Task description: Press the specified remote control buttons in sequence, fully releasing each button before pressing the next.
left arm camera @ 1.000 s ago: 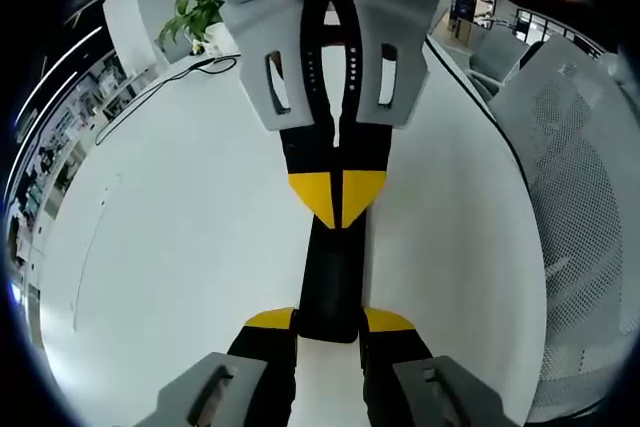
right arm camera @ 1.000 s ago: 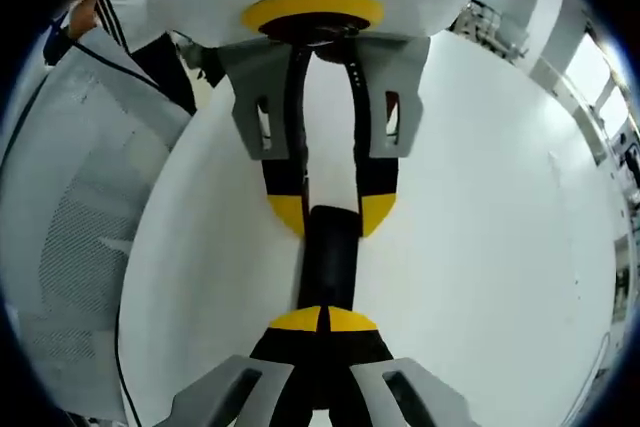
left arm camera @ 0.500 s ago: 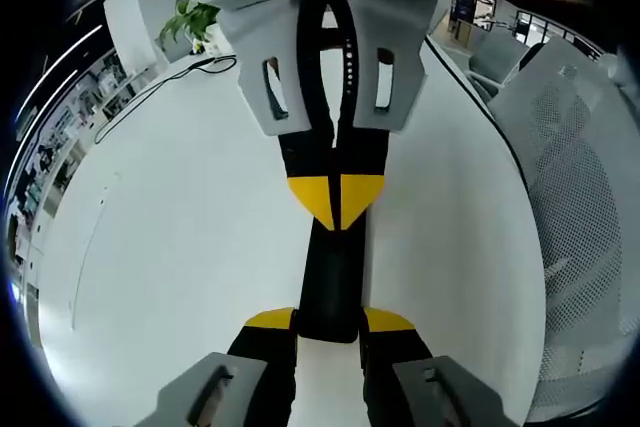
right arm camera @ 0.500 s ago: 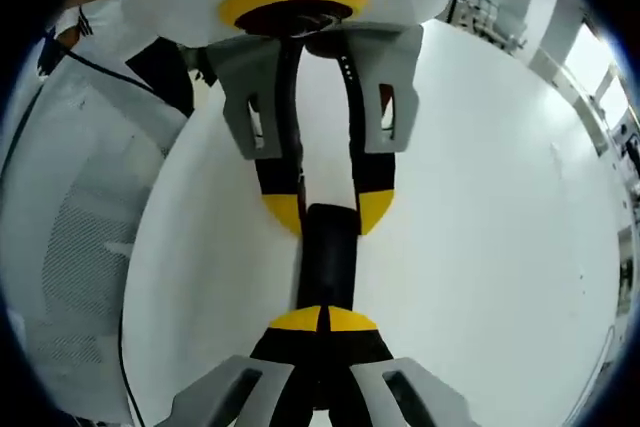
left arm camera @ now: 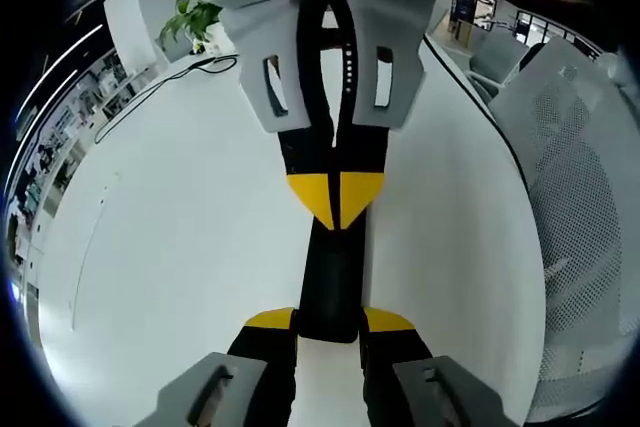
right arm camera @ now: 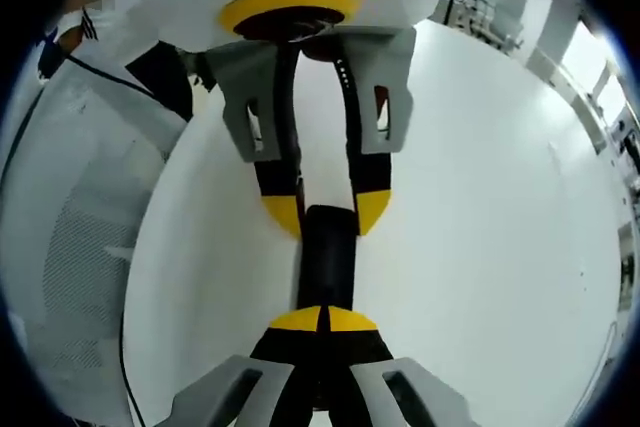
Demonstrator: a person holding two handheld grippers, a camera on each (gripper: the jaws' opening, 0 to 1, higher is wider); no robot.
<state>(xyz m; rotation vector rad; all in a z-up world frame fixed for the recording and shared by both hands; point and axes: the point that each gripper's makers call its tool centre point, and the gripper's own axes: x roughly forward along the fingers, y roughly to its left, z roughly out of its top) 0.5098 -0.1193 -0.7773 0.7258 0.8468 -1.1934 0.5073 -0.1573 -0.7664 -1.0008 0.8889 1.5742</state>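
Note:
A black remote control (left arm camera: 330, 269) lies lengthwise on the white table (left arm camera: 180, 247). My left gripper (left arm camera: 329, 319) is shut on its near end, one yellow tip on each side. From the far side comes my right gripper (left arm camera: 337, 192), its yellow tips shut together and resting on the remote's top face. In the right gripper view the right gripper (right arm camera: 322, 319) sits tips-together on the remote (right arm camera: 328, 262), and the left gripper (right arm camera: 327, 212) clamps the far end. The buttons are hidden under the tips.
A potted plant (left arm camera: 190, 19) and a thin black cable (left arm camera: 150, 97) sit at the table's far end. A white mesh chair (left arm camera: 580, 207) stands at the table's edge, also seen as the chair (right arm camera: 60, 247). A person's sleeve (right arm camera: 70, 32) shows beyond it.
The right gripper view has tilted slightly. Both grippers and the remote keep their places relative to each other.

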